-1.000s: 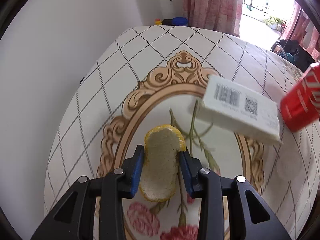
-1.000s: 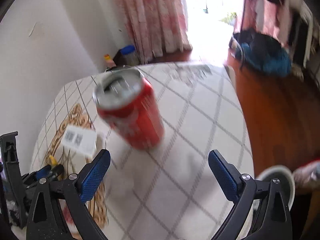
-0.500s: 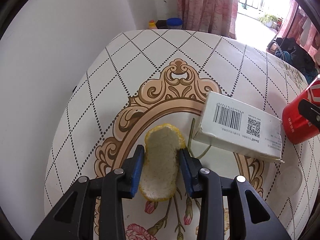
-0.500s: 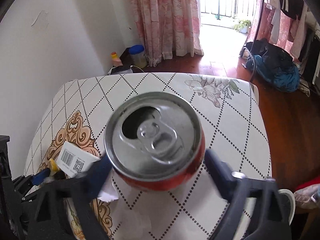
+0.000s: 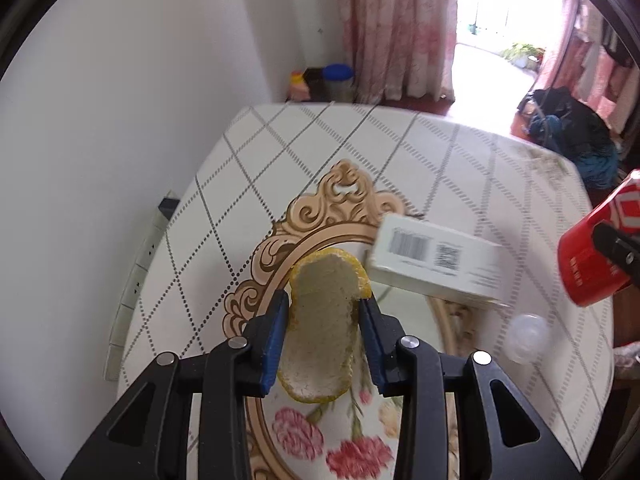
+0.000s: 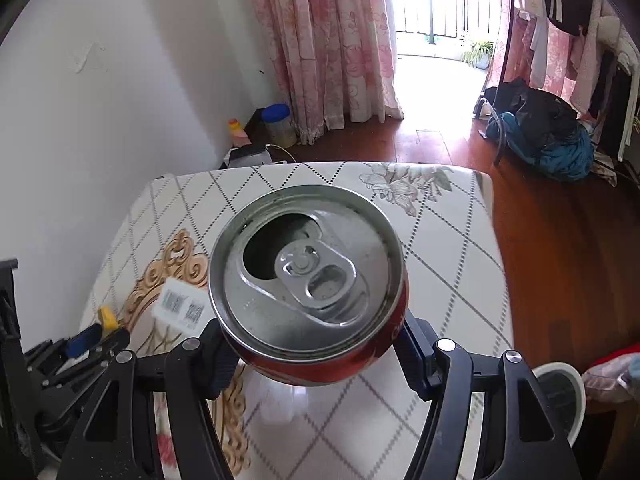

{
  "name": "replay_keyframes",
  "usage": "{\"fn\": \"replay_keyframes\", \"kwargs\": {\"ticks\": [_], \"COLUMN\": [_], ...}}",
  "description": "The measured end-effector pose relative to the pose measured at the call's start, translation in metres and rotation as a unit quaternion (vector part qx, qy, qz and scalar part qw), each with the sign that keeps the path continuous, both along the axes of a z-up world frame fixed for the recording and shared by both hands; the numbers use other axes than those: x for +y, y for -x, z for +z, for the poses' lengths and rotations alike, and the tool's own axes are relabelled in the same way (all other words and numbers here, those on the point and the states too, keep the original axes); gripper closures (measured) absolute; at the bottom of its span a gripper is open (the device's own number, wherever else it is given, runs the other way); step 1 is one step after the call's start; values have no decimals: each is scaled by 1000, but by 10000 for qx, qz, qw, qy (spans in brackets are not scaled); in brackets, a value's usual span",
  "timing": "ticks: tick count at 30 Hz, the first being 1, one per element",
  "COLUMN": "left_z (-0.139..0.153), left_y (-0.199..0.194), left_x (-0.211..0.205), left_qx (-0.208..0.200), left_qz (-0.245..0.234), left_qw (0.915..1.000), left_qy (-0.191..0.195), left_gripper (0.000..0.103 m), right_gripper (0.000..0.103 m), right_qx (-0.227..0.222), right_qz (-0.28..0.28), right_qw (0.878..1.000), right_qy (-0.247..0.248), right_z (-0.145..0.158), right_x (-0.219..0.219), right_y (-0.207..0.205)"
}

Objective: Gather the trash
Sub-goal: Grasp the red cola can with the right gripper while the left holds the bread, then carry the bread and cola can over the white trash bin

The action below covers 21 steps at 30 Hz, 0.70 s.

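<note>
Step in hand: lift-off with two pieces of trash, one per gripper.

Left gripper — fingers drawn in tight on a strip of yellow citrus peel, pith side up; peel pokes out past both ends of the blue pads.

Right gripper — jaws have just been closing and now clamp the red soda can by its sides, opened top toward the camera.

White barcoded box lies on the patterned tablecloth, beyond the left fingertips, ungripped.

Next, by my reading: carry both to a bin — none identifiable here — keeping the can upright against drips.
</note>
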State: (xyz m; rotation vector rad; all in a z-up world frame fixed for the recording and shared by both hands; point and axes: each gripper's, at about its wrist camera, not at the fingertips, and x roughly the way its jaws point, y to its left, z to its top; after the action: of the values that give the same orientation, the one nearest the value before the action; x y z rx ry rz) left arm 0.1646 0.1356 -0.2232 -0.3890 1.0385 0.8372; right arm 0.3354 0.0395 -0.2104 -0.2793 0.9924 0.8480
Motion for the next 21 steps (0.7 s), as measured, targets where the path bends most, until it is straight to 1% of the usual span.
{"fn": "replay_keyframes", "kwargs": {"ticks": [3,5,7,13,18,21], "left_z": [25,39,58,95,109,104], "left_y": [2,2,0,-21,-61,-92], "left_x": [-20,-36,-55,-109,-171,-209], "left_qx": [-160,-281,-419,-797,-974,-989], "left_qz": [-185,-299,-463,-955,-1549,-1930], "left_qw": [9997,9991,9979,9922,9831,9758], "left_qy": [-89,-130,-185,-98,97,271], "left_gripper": [71,71,71,71,71,71], "right_gripper": [35,35,35,35,35,35], "right_qx": [26,131,135,134,71,9], "right_qz": [-93,-217,-339,-817,-1292,-1585], "right_qw": [9999,9993,9986,9944,9888,9850], "right_qy": [-130,-269,-389,-661,-746,-685], "right_z": [15,26,36,68,85,89], "right_x": [-25,-49,-72,-157,-239,-290], "right_y": [7,10,13,6,-11,-27]}}
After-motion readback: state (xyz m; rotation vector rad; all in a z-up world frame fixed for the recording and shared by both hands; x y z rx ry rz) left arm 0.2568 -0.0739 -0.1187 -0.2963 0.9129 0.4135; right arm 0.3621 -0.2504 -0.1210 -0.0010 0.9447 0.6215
